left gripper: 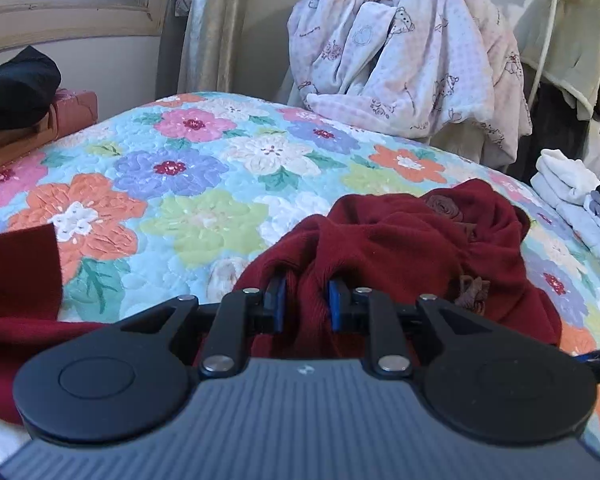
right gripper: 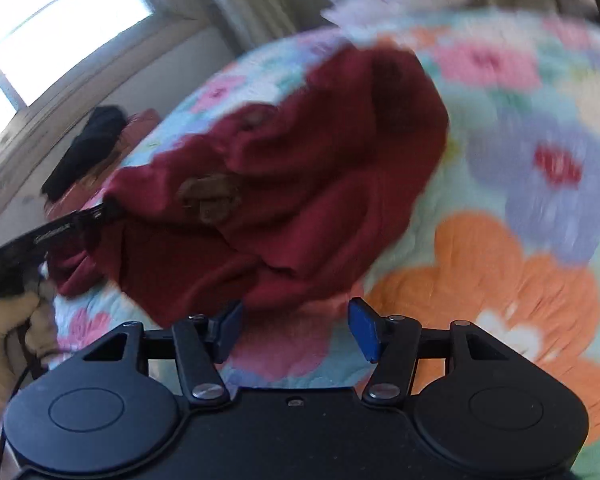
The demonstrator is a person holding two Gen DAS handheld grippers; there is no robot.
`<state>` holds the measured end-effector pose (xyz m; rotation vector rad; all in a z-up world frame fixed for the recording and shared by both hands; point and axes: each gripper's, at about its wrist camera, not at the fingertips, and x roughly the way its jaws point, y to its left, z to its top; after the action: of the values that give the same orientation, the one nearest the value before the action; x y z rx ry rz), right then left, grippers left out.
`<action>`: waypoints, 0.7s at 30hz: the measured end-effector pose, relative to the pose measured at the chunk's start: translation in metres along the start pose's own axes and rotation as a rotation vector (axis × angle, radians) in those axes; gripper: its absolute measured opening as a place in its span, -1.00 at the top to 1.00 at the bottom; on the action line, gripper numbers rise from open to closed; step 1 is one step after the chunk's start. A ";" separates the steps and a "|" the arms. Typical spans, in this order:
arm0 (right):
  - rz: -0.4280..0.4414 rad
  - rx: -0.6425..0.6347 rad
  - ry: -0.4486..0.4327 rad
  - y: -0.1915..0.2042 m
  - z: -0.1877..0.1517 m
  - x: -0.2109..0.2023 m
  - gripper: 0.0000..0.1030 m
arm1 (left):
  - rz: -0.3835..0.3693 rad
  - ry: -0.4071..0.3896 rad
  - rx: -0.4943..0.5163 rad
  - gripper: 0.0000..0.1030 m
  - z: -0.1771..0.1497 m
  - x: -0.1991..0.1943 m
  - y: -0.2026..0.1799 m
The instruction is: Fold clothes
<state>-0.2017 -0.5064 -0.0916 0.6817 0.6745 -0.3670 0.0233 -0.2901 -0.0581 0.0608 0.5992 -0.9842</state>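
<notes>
A dark red knit garment [left gripper: 400, 248] with brown fabric rosettes lies bunched on the flowered quilt [left gripper: 188, 168]. My left gripper [left gripper: 306, 300] is shut on a thick fold of it, the blue pads pressed into the cloth. In the blurred right wrist view the same red garment [right gripper: 284, 184] lies in a heap just beyond my right gripper [right gripper: 296, 320], which stands open with nothing between its blue pads, only quilt [right gripper: 500, 240] below. The left gripper [right gripper: 100, 210] shows at the left edge of that view, biting the garment's edge, held by a gloved hand [right gripper: 16, 328].
A pale printed robe [left gripper: 404, 60] and a beige coat [left gripper: 572, 48] hang behind the bed. Folded white and pale blue clothes [left gripper: 572, 192] are stacked at the right edge. A black garment [left gripper: 16, 88] sits on a brown box at the left, under a window.
</notes>
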 end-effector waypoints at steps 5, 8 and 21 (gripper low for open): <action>0.017 0.147 -0.117 -0.022 0.011 0.015 0.08 | 0.004 -0.036 0.014 0.65 0.003 0.001 -0.005; -0.041 0.015 -0.154 -0.017 0.029 0.006 0.82 | -0.001 -0.061 0.021 0.66 0.007 -0.002 -0.009; -0.116 -0.295 -0.435 0.038 0.066 -0.199 0.83 | -0.099 -0.020 0.113 0.68 0.017 -0.112 -0.083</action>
<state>-0.2975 -0.5046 0.0983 0.2674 0.3417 -0.4929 -0.0804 -0.2567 0.0298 0.1229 0.5318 -1.1131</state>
